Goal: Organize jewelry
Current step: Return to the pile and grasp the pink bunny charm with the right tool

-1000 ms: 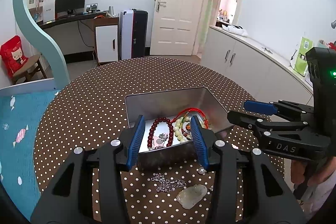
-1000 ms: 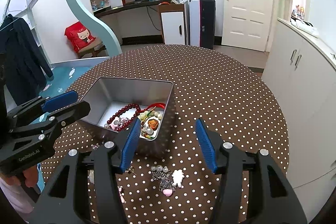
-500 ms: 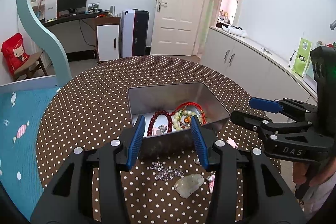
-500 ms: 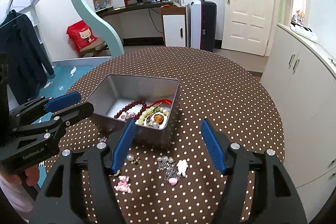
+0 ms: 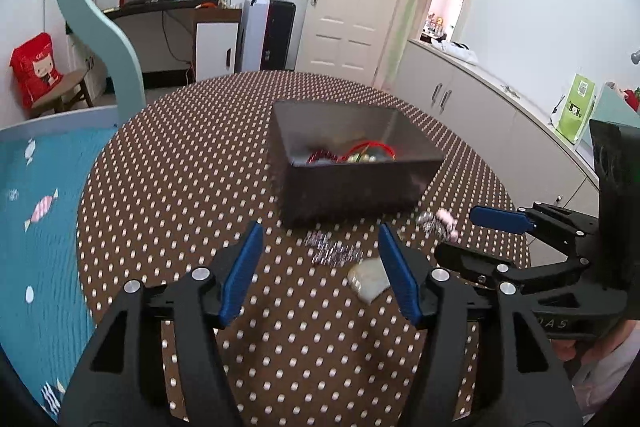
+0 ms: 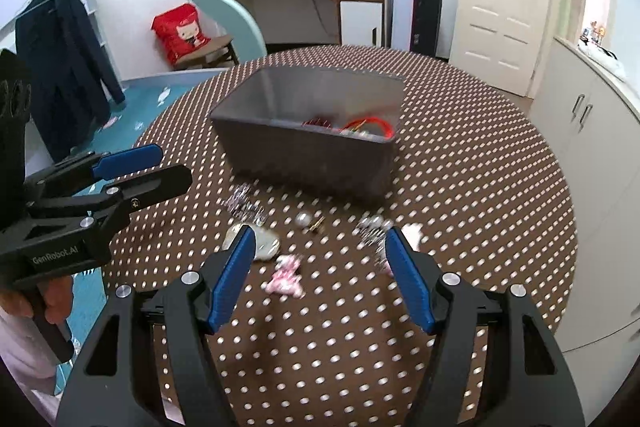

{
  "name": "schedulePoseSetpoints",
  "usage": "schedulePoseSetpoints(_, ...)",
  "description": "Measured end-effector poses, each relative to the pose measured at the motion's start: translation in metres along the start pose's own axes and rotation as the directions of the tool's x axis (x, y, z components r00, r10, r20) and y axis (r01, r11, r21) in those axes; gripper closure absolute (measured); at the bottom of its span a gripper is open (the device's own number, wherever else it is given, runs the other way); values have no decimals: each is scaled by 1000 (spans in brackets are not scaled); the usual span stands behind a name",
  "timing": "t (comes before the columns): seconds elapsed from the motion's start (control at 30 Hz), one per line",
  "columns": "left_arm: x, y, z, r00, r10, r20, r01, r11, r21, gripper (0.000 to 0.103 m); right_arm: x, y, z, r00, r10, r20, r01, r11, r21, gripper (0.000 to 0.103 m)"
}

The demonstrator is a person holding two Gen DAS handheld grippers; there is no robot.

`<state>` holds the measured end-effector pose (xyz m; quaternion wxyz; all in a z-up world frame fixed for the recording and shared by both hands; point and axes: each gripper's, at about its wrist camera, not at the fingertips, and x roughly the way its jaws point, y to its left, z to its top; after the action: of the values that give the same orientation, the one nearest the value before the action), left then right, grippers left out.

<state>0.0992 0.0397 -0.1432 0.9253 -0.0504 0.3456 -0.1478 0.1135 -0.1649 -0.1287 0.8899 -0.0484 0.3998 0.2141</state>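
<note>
A grey metal box [image 5: 352,183] [image 6: 308,155] stands mid-table with red bead bracelets [image 5: 360,153] and pale beads inside. Loose jewelry lies on the dotted cloth in front of it: a silver chain [image 5: 332,251] [image 6: 244,205], a pale jade pendant [image 5: 368,281] [image 6: 262,245], a pearl earring [image 6: 306,221], a pink charm [image 6: 286,275], and a silver-and-pink cluster [image 5: 438,223] [image 6: 380,227]. My left gripper [image 5: 320,271] is open and empty, just short of the chain and pendant. My right gripper [image 6: 320,279] is open and empty over the pink charm.
The round table [image 5: 168,187] has a brown cloth with white dots. White cabinets [image 6: 592,131] stand to the right, a teal bed frame [image 5: 100,27] and blue mat to the left. The table edge is close on the right.
Both grippers have pulled back and dropped lower, away from the box. The box now sits farther off and its inside is mostly hidden by its near wall. Both stay open.
</note>
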Motion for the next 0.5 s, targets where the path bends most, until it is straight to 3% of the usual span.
schedulePoseSetpoints(0.2,-2,6,-14,1000,-8,-28,8,1000,-2,34,14,12,-8,998,39,-46,-39,999,-4,62)
schedulePoseSetpoints(0.5,0,4,-21,998,-27,-48,27,1000,-2,34,24,18,-7,996,44,-79,-46,999,-22,69)
